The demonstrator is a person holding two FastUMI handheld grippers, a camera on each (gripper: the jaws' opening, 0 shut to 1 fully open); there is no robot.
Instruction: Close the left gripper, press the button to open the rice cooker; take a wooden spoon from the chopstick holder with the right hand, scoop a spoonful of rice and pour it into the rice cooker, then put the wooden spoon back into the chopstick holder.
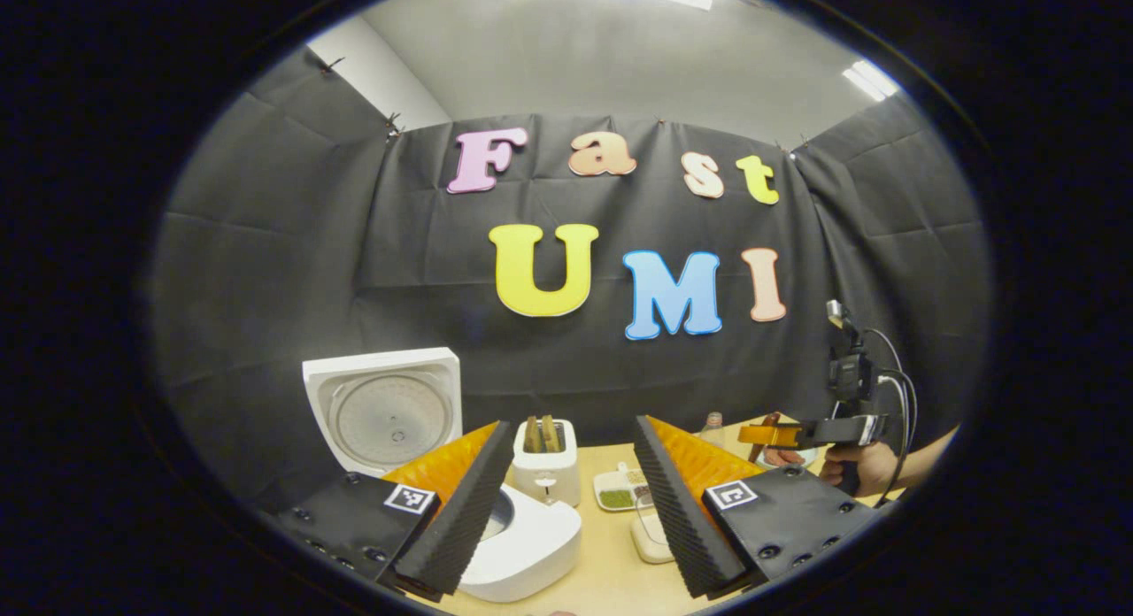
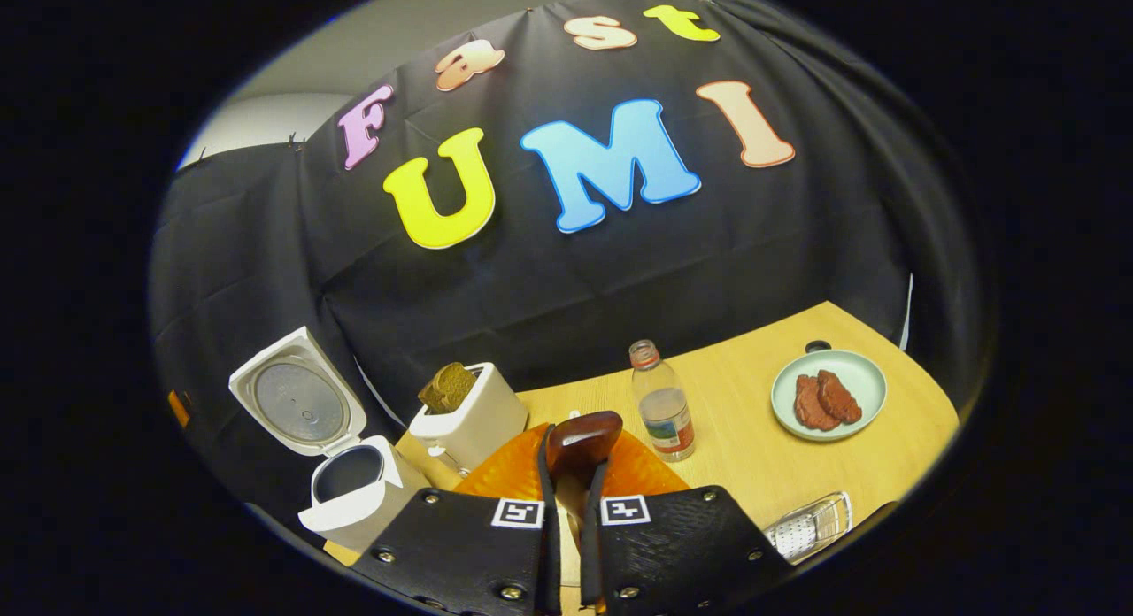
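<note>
Toaster: a white toaster [image 2: 469, 421] is standing on the table [image 2: 752, 439] with toast sticking out of its slots; the other places here are given from it.
Rice cooker: the rice cooker [image 2: 350, 492] is sitting just left of the toaster in the right gripper view, its lid [image 2: 296, 404] standing up and the pot lying open.
Bottle: a clear bottle [image 2: 662, 412] is standing upright to the right of the toaster.
Plate: a pale plate [image 2: 872, 373] with brown slices is lying farther right, well apart from the toaster.
Small dishes: in the left gripper view a divided dish [image 1: 620, 492] is lying just right of the toaster.
Wooden spoon: the wooden spoon [image 2: 584, 439] is being pinched at its handle, its dark bowl rising in front of the toaster and the bottle.
Right gripper: the right gripper [image 2: 571, 519] is pressing both fingers on the spoon; in the left gripper view a hand [image 1: 863, 465] is holding it level, right of the toaster.
Left gripper: the left gripper [image 1: 571, 519] is hovering with fingers spread wide, framing the toaster and part of the cooker.
</note>
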